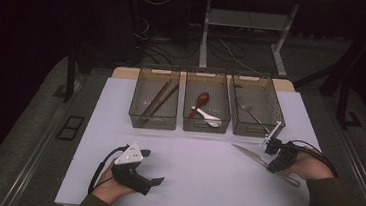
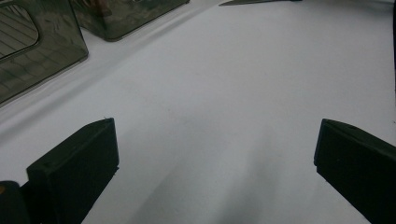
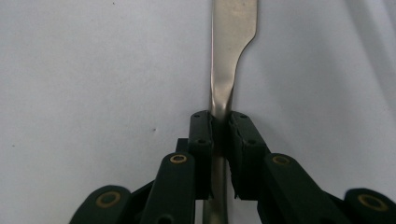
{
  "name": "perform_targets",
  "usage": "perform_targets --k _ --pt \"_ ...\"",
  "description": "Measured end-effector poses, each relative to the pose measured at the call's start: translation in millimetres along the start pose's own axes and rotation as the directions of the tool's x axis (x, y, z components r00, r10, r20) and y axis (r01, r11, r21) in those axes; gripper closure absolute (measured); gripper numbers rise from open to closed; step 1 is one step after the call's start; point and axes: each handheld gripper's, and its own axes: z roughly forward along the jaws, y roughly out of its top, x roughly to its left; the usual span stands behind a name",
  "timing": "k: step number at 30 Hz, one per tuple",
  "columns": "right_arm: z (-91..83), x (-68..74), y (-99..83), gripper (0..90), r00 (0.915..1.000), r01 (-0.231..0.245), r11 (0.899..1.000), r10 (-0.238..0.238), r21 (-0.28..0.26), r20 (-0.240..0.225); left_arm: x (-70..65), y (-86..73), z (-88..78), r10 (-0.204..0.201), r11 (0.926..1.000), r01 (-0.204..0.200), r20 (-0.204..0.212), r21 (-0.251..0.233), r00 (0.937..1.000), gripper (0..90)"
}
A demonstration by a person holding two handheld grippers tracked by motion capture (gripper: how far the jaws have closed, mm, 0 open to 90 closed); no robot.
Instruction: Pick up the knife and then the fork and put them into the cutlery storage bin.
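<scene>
Sorting cutlery: knife gripped, not yet binned

Clamped at its neck by the fingers of the right gripper (image 3: 219, 122), the knife (image 1: 251, 156) is seen lying low over the white desk (image 1: 189, 184), just in front of the right bin (image 1: 255, 114). A fork (image 1: 250, 112) is already held in that bin, spoons (image 1: 203, 110) in the middle bin (image 1: 207, 109), chopsticks (image 1: 157, 101) in the left bin (image 1: 154, 105). The knife is judged the last piece, with lifting and placing left to be done. The left gripper (image 1: 151, 168) is rested on the desk, its fingers spread and empty.
</scene>
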Motion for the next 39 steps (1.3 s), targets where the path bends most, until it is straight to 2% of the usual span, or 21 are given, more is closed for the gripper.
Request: perform_targets --k 2,5,9,13,16,20,25,30,36,39 --pt "-0.6 -0.1 -0.8 79.7 0.9998 -0.004 1.000 0.004 -0.009 -0.019 0.1 0.0 -0.1 0.000 1.0000 0.000 0.001 0.000 1.0000 0.0" --pt "-2.6 -0.8 -2.2 79.7 1.0000 -0.001 0.999 0.001 -0.032 -0.007 0.3 0.1 -0.3 0.001 1.0000 -0.001 0.001 0.001 1.0000 0.0" --pt "-10.6 -2.8 -4.5 79.8 0.9999 -0.015 0.994 0.014 -0.110 -0.006 -0.1 0.2 -0.4 0.000 1.0000 0.000 0.000 -0.002 1.0000 0.0" --pt "-17.9 -3.7 -7.3 79.8 0.9994 -0.033 0.983 0.030 -0.180 -0.018 0.4 0.3 -0.3 -0.001 1.0000 0.001 0.000 -0.006 1.0000 0.0" --pt "-22.1 -5.8 -9.7 79.8 0.9985 -0.051 0.970 0.045 -0.239 -0.030 1.2 0.4 -0.3 -0.001 1.0000 0.001 0.001 -0.008 1.0000 0.0" --pt "-27.2 -11.2 -14.0 79.8 0.9968 -0.079 0.946 0.075 -0.314 -0.025 3.0 0.8 -0.3 -0.003 0.9998 0.003 0.002 -0.021 1.0000 0.0" --pt "-33.3 -17.6 -20.3 79.8 0.9941 -0.109 0.915 0.101 -0.388 -0.041 5.6 0.8 -0.4 -0.001 0.9995 0.001 0.005 -0.032 1.0000 0.0" --pt "-35.1 -23.0 -25.6 79.9 0.9901 -0.140 0.873 0.125 -0.466 -0.062 5.9 1.0 0.7 -0.004 0.9995 0.004 0.005 -0.033 1.0000 0.0" --pt "-36.8 -28.1 -31.6 79.9 0.9847 -0.174 0.831 0.151 -0.528 -0.087 5.8 1.0 0.8 -0.004 0.9993 0.005 0.004 -0.036 1.0000 0.0" --pt "-37.9 -30.9 -35.8 79.9 0.9789 -0.204 0.794 0.167 -0.573 -0.118 5.8 0.8 1.1 -0.006 0.9993 0.006 0.006 -0.038 1.0000 0.0"
